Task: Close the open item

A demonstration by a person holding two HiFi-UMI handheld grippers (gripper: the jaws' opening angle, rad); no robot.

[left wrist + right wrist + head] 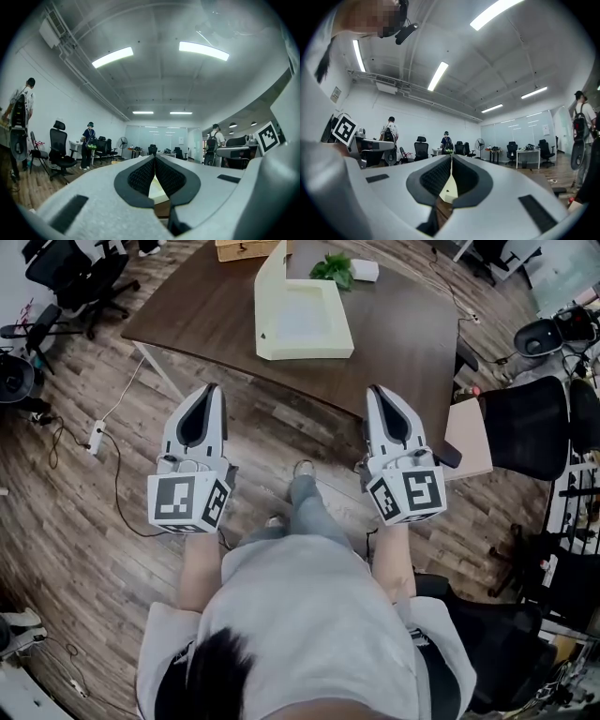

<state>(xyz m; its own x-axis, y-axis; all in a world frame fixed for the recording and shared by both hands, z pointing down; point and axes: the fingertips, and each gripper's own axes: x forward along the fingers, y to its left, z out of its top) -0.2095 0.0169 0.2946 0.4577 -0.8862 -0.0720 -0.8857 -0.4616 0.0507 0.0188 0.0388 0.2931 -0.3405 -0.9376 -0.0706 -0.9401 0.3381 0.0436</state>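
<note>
So, one open box [305, 320] on the dark counter [403, 334]: pale cream, near the counter's front edge, ahead of and betw. the two grippers. Its lid [270, 277] stands upright along the box's left side. The tray part lies flat, and its inside looks plain and pale.

Other things on the counter, all behind the open box:
- 1 wooden box [246, 249] at the far edge, cut by the frame top; can't tell if shut.
- 1 green plant [333, 268], just right of the lid's top.
- 1 white block [364, 271], right beside the plant.

That makes 4 things on the counter, 2 of them containers.

2 grippers, one per hand, both held low in front of the person, above the floor [84, 512] and short of the counter. Left gripper [211, 388]: fingers pressed together, nothing betw. them. Right gripper [375, 390]: fingers also meet at the tips, nothing in them. In each gripper view a pale bit of the open box shows beyond the fingers' lower gap, well apart from them.

Around the counter: at least 3 office chairs [525, 427] in the head view and 1 power strip [96, 435] w/ cable on the floor at left. The left gripper view shows 3 people [89, 140] standing farther back in the room.
</note>
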